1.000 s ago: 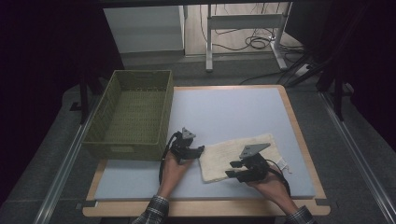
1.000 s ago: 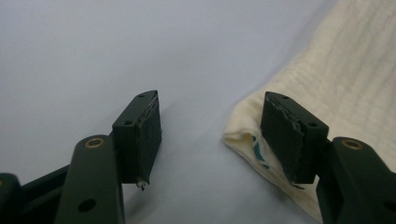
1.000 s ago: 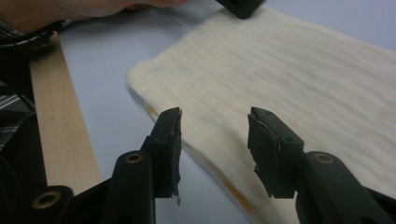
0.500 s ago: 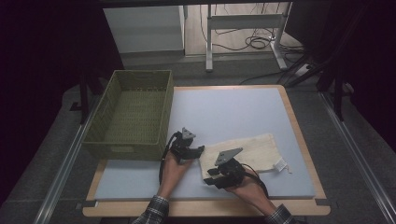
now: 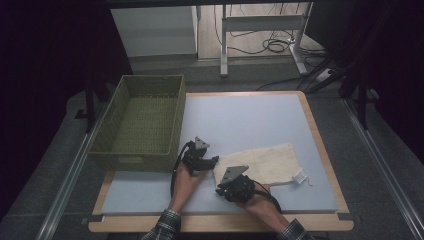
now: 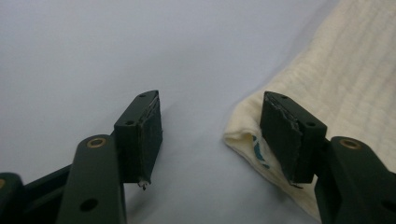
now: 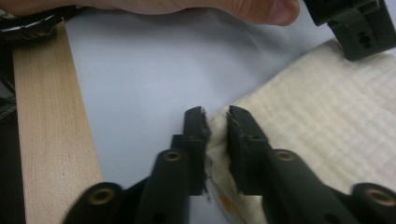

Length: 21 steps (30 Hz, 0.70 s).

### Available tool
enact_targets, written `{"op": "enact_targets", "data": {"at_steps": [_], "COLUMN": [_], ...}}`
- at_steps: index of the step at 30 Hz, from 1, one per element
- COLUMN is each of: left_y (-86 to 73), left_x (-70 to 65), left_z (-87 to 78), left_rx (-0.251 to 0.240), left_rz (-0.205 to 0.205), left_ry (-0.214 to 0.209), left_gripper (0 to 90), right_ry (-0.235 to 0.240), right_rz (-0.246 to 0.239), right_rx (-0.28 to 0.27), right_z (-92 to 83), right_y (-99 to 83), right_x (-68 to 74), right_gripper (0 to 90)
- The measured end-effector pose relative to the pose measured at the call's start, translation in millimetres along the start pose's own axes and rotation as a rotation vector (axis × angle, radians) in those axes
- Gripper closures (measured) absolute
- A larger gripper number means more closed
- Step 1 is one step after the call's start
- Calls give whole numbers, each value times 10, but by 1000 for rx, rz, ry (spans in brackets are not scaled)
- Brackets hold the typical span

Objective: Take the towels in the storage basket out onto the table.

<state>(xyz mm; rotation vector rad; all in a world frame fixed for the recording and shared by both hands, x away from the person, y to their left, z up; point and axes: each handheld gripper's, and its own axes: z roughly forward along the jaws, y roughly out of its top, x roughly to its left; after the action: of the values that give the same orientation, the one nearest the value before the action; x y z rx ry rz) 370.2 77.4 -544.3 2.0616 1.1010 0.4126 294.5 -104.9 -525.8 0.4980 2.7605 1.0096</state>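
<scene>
The right gripper (image 5: 233,184) has slid left along the near edge of the cloth (image 5: 265,162) to its near-left corner, jaws nearly closed on that corner. The left gripper (image 6: 212,133), jaws apart, straddles the far-left corner. The cloth's long axis runs rightward from both.

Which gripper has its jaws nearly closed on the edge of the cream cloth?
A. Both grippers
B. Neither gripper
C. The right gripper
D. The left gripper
C: in the right gripper view the right gripper pinches the edge of the cream cloth, while in the left gripper view the left gripper stands wide open beside a cloth corner.
</scene>
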Motion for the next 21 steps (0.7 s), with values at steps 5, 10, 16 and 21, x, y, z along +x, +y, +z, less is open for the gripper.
{"op": "enact_targets", "data": {"at_steps": [5,10,16,21], "left_y": [0,-12,-45,62], "left_x": [-24,12,-71,-105], "left_z": [-14,-48,-197,-218], "left_rx": [-5,-14,-47,-95], "left_rz": [24,-33,-6,0], "left_ry": [-79,-95,3,-24], "left_gripper": [671,852,859,859], "right_ry": [18,54,97,73], "right_rz": [42,73,67,71], "right_rx": [-14,-23,-62,-105], "right_z": [-11,-11,15,-139], "right_y": [-23,-19,89,72], "right_x": [-35,-64,-19,-25], "right_gripper": [859,861,860,858]}}
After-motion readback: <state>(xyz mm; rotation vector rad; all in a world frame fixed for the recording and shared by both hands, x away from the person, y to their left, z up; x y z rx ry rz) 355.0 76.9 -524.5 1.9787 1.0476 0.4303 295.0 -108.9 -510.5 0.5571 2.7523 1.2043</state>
